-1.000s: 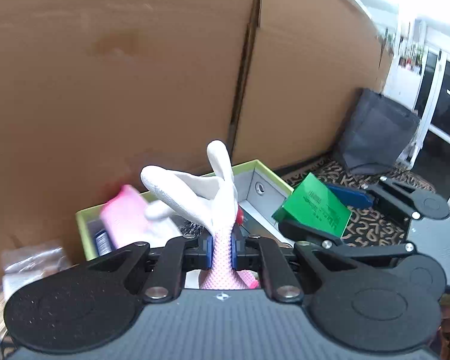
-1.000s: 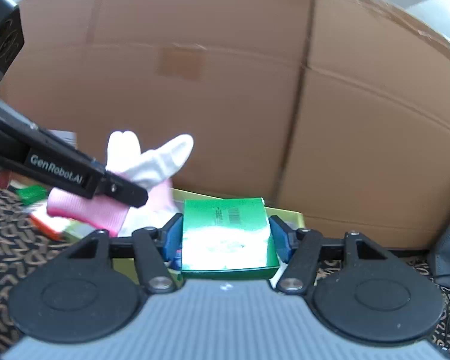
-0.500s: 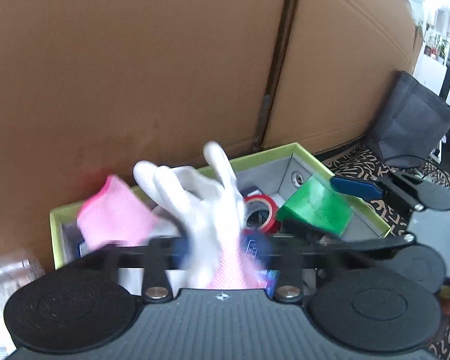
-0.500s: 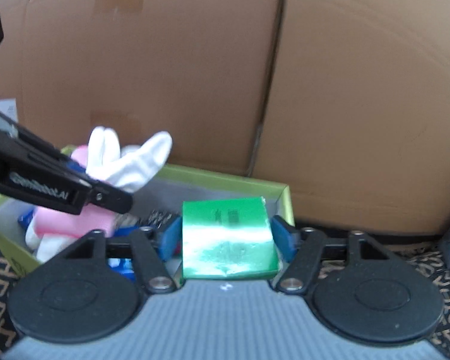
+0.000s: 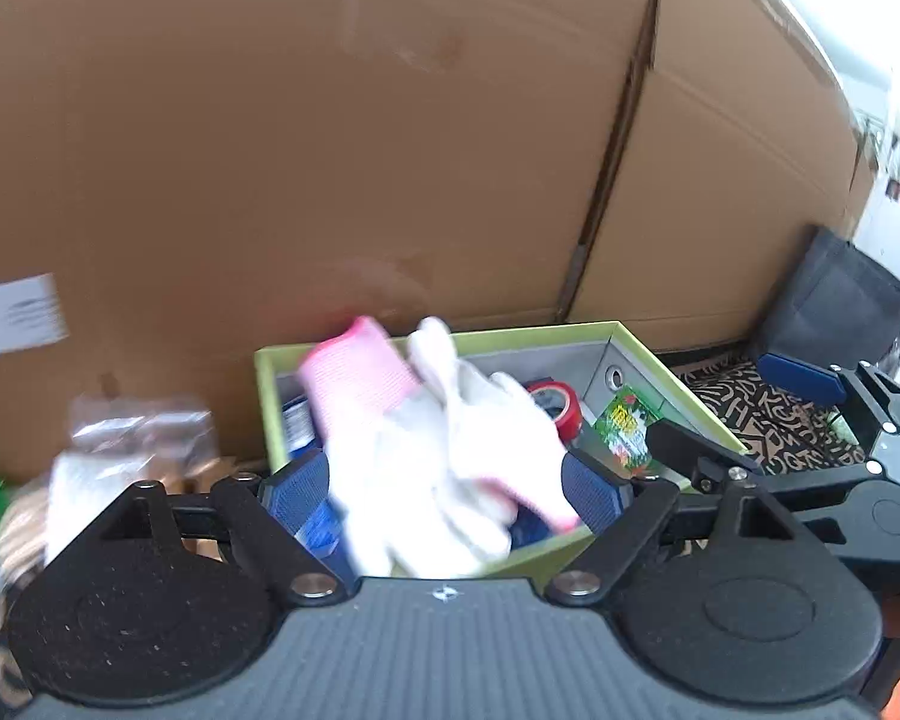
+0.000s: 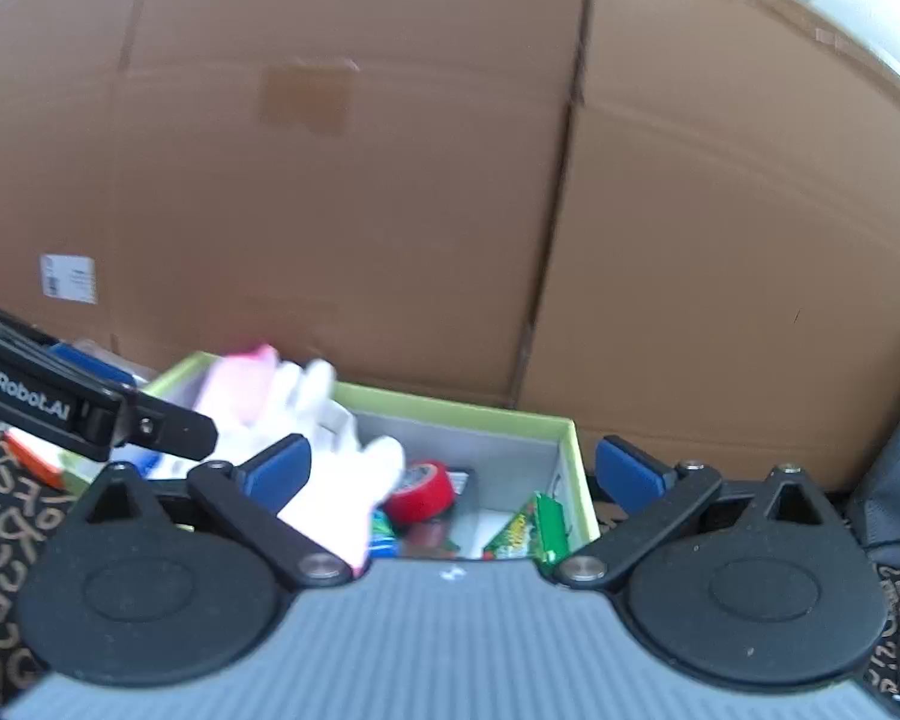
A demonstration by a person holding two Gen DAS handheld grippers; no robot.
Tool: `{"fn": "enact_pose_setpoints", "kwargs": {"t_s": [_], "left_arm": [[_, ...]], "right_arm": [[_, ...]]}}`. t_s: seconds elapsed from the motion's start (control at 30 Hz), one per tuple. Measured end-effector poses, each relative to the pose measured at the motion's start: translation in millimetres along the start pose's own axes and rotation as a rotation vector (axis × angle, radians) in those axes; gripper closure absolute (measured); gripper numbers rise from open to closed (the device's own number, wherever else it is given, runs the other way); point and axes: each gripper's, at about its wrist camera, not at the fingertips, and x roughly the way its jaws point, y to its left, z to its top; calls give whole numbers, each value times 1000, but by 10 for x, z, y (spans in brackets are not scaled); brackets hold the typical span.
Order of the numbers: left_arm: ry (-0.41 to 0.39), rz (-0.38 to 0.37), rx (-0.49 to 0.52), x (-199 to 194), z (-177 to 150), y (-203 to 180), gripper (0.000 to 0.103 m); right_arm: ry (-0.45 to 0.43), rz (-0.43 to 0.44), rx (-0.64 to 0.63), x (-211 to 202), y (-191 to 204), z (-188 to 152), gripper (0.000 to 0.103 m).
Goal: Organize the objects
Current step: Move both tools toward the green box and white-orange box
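on the left we see our left gripper [image 5: 447,486] spread wide, gripping nothing, with the white-and-pink gloves [image 5: 444,450] (blurred) lying loose between its pads over the green-rimmed box [image 5: 636,343]. to the right, our right gripper [image 6: 450,471] is likewise released above the box, where red tape [image 6: 420,491] and a green packet [image 6: 537,531] lie inside.

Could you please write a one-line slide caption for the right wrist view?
Open right gripper above the green-rimmed box, where the green packet lies beside red tape.
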Motion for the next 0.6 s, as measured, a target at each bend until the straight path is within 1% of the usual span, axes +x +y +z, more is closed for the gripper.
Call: {"fn": "enact_pose_setpoints", "kwargs": {"t_s": [0.07,0.13,0.27,0.37,0.47,0.53,0.6], "left_arm": [[-10,12,-14,-207,-126,74,15],[-15,46,-35,-399,-283,178,14],[-13,116,-105,-662,-619,452,14],[10,164,-165,-806,-838,689,14],[13,233,-183,-972,-999,919,14],[7,278,-208,-1048,-1056,1093,14],[1,295,-241,-1124,-1066,1277,14]], "right_arm": [[-12,33,12,-126,112,-19,0],[-20,71,27,-235,241,-64,0],[0,147,42,-363,550,-196,0],[47,219,67,-363,793,-321,0],[114,308,105,-256,1058,-411,0],[151,340,92,-184,1283,-430,0],[159,366,59,-113,1512,-393,0]]}}
